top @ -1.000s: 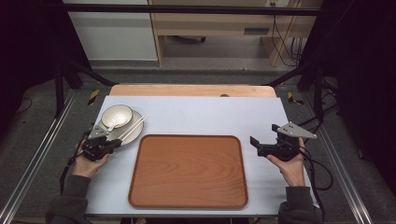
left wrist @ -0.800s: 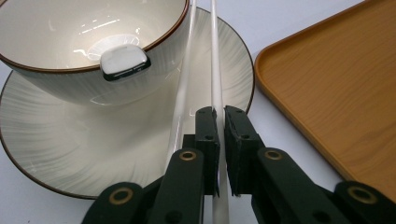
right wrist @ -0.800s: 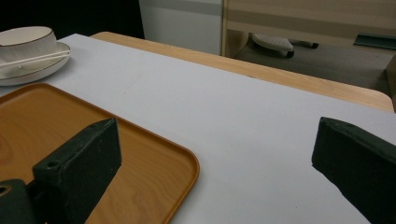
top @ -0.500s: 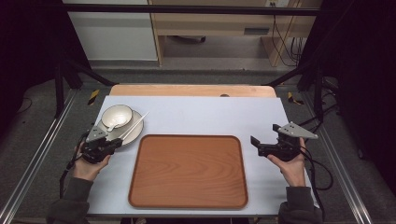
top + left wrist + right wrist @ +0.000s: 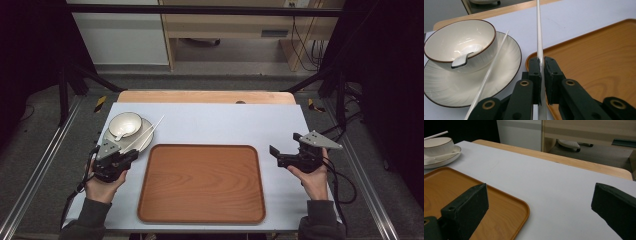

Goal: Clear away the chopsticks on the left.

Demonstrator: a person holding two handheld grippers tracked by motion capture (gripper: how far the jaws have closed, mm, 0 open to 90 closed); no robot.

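A white bowl (image 5: 125,124) with a brown rim sits on a white plate (image 5: 142,140) at the table's left; a white spoon (image 5: 461,60) lies inside the bowl (image 5: 459,42). My left gripper (image 5: 131,154) (image 5: 542,62) is shut on one white chopstick (image 5: 539,37), which points away over the edge of the wooden tray (image 5: 594,62). A second chopstick (image 5: 491,70) rests across the plate (image 5: 506,62). Right of the tray (image 5: 200,182), my right gripper (image 5: 276,156) (image 5: 539,195) is held open, with nothing between its jaws.
The tray lies on a white mat (image 5: 225,125) covering the wooden table (image 5: 205,96). Metal rails (image 5: 40,170) run along both sides. Behind the table stands a wooden shelf unit (image 5: 225,25) with cables (image 5: 305,40).
The left gripper has shifted slightly with one chopstick, whose far tip now reaches farther right of the plate. The right gripper has stayed still.
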